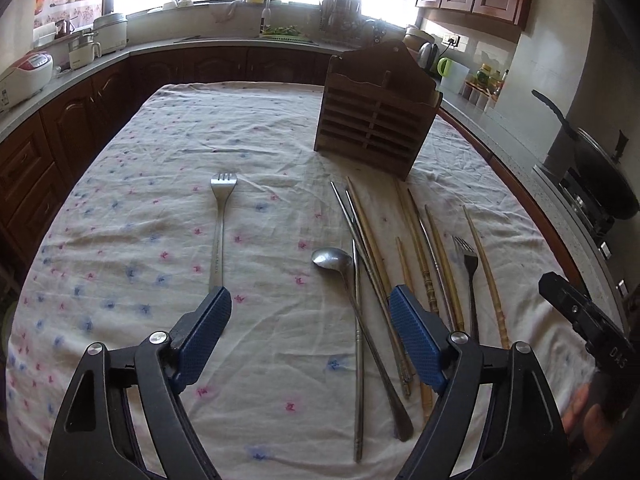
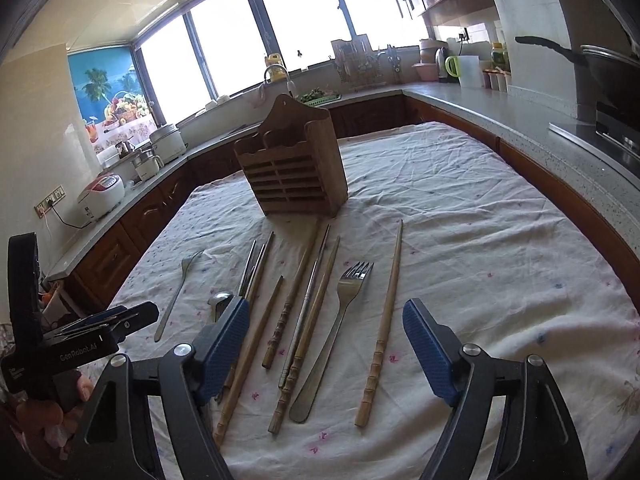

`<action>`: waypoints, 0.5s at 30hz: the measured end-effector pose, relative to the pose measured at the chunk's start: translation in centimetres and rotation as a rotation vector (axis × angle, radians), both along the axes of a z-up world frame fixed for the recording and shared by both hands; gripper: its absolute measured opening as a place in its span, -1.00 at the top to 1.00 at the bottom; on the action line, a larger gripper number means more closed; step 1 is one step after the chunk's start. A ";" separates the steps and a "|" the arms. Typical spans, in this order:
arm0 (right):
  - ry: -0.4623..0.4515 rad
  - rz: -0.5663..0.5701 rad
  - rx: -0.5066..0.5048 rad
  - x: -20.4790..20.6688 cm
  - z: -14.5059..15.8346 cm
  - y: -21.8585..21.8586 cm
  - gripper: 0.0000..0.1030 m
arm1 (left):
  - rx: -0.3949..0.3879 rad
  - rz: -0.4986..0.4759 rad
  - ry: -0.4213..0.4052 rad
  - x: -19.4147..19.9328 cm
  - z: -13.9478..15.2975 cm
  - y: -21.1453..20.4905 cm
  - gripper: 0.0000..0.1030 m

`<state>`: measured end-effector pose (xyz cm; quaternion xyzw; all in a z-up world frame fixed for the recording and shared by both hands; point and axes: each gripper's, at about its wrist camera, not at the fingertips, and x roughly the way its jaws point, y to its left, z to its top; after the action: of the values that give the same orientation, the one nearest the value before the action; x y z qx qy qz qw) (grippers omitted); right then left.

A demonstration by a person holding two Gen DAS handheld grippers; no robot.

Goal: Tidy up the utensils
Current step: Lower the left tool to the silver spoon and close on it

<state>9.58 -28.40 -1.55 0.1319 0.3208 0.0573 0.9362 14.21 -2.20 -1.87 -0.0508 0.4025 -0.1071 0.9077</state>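
A brown wooden utensil holder (image 1: 374,120) (image 2: 292,168) stands upright at the far middle of the table. In front of it lie several wooden and metal chopsticks (image 1: 368,232) (image 2: 312,300), a metal spoon (image 1: 332,260) (image 2: 219,299), a fork (image 2: 348,292) (image 1: 468,264) and, apart to the left, another fork (image 1: 220,220) (image 2: 182,280). My left gripper (image 1: 310,300) is open and empty above the cloth between the lone fork and the spoon. My right gripper (image 2: 326,316) is open and empty above the chopsticks and fork.
A white floral tablecloth (image 1: 140,200) (image 2: 480,240) covers the table. Kitchen counters with cabinets surround it; a rice cooker (image 1: 24,76) and pots stand at left, a wok (image 1: 600,184) on the stove at right, and a sink (image 1: 280,36) under the windows.
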 end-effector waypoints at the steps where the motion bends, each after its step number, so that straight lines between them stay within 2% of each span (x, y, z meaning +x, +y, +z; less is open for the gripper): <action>1: 0.019 0.003 0.002 0.6 -0.3 0.0 -0.32 | -0.005 -0.007 0.021 0.6 -0.3 -0.2 -0.44; 2: 0.036 0.008 0.005 1.2 -0.5 0.1 -0.21 | -0.012 -0.014 0.042 1.2 -0.6 -0.3 -0.32; 4: 0.074 0.012 0.009 2.5 -0.8 0.1 -0.13 | -0.017 -0.024 0.080 2.2 -1.2 -0.7 -0.22; 9: 0.145 0.011 0.015 5.2 -1.9 -0.1 -0.06 | -0.011 -0.057 0.154 4.1 -2.5 -1.6 0.04; 15: 0.214 0.008 0.020 7.6 -3.3 -0.5 0.04 | -0.009 -0.083 0.215 5.4 -3.6 -2.7 0.19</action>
<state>17.17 -28.94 -4.90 0.1452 0.4189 0.0496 0.8950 19.61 -4.87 -5.51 -0.0494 0.4986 -0.1402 0.8540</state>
